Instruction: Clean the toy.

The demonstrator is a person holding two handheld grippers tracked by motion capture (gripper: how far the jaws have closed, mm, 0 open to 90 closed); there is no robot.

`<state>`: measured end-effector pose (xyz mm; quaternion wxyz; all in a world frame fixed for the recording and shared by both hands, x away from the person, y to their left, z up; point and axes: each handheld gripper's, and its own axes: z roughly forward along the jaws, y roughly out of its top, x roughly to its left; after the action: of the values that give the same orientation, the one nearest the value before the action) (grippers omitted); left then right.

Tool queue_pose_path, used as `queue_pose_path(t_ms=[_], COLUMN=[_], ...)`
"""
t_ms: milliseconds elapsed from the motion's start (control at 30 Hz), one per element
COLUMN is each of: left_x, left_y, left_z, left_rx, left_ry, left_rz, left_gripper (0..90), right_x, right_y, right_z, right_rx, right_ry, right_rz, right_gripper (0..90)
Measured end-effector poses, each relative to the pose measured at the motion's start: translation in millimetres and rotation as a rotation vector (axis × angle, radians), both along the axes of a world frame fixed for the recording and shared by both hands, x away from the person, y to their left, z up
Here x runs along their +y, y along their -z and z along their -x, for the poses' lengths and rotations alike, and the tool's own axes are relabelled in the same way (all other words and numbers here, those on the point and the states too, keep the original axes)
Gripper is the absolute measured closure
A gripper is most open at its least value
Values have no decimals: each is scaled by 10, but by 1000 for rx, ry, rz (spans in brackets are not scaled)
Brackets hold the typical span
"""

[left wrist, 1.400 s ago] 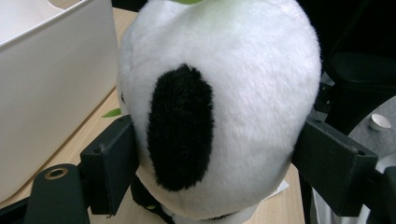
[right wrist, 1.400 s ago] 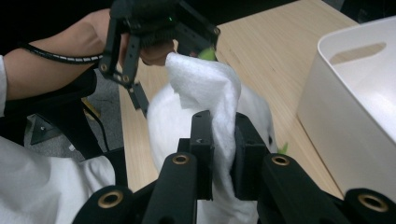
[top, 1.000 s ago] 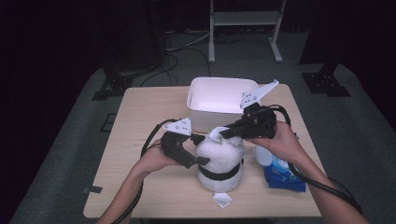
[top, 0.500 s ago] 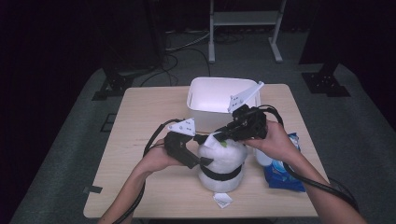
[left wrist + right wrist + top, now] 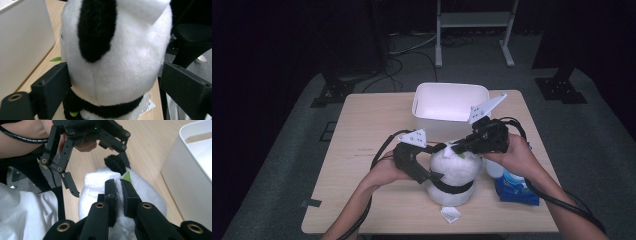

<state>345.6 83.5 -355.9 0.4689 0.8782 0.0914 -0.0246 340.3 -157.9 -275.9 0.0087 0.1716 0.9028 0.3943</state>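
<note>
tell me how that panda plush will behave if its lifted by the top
The panda plush looks soft: the right gripper is shut on a fold of its fur, so it would probably sag and stretch rather than stay stiff. It is likely light for its bulk. The fuzzy fur should resist slipping, and it seems unlikely to break.

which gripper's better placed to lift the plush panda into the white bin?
Right, probably. The right gripper is pinched shut on the top of the plush panda, on the side nearer the white bin. The left gripper has its jaws wide at the panda's sides; they have just been opening.
</note>
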Motion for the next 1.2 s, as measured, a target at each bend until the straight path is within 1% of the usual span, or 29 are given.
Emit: queue_pose_path(t_ms=[67,133,167,233,300,333,400,433,533,600,633,700,833,900,967,1000,1033,1100,1133,1200], left_x=[-28,-55,-66,-51,-24,-16,-1,12,52,77,78,63,36,44,47,37,21,1,-11,-22], left_y=[34,66,86,93,89,80,55,36,1,-19,-23,-34,-45,-39,-27,-13,1,17,28,31], left_z=[-13,-21,-25,-28,-31,-27,-28,-26,-30,-31,-27,-17,0,3,3,4,4,9,12,12], left_rx=[11,21,18,16,14,16,10,10,2,2,2,-6,-15,-14,-10,-5,-3,-1,3,11], left_ry=[2,2,3,4,-2,-5,-10,-11,-9,-10,-8,-3,2,1,1,1,3,6,8,4], left_rz=[-2,-2,13,34,54,59,58,57,50,41,37,28,25,25,25,24,20,17,23,22], left_gripper=[55,49,52,119,218,248,282,290,309,312,312,312,310,308,303,296,285,250,221,186], right_x=[-19,-28,-29,-38,-48,-54,-50,-50,-24,4,17,59,185,204,183,165,148,131,115,93], right_y=[38,66,73,80,73,64,32,20,-21,-37,-50,-89,-175,-188,-149,-110,-68,-13,-1,8], right_z=[5,8,10,17,27,26,34,31,34,32,30,35,47,46,29,16,9,21,20,26], right_rx=[15,18,18,10,11,1,-4,-13,-16,-15,-27,-25,-58,-69,-62,-48,-34,-29,-30,-18], right_ry=[0,-2,-2,1,10,6,11,7,10,8,3,-6,-26,-28,-13,-11,-11,-9,-12,-6], right_rz=[-7,-6,-6,2,-6,-8,-20,-22,-47,-49,-50,-62,-48,-25,3,11,13,21,21,22], right_gripper=[842,844,845,845,844,845,844,844,844,845,845,847,847,847,847,847,848,848,848,848])
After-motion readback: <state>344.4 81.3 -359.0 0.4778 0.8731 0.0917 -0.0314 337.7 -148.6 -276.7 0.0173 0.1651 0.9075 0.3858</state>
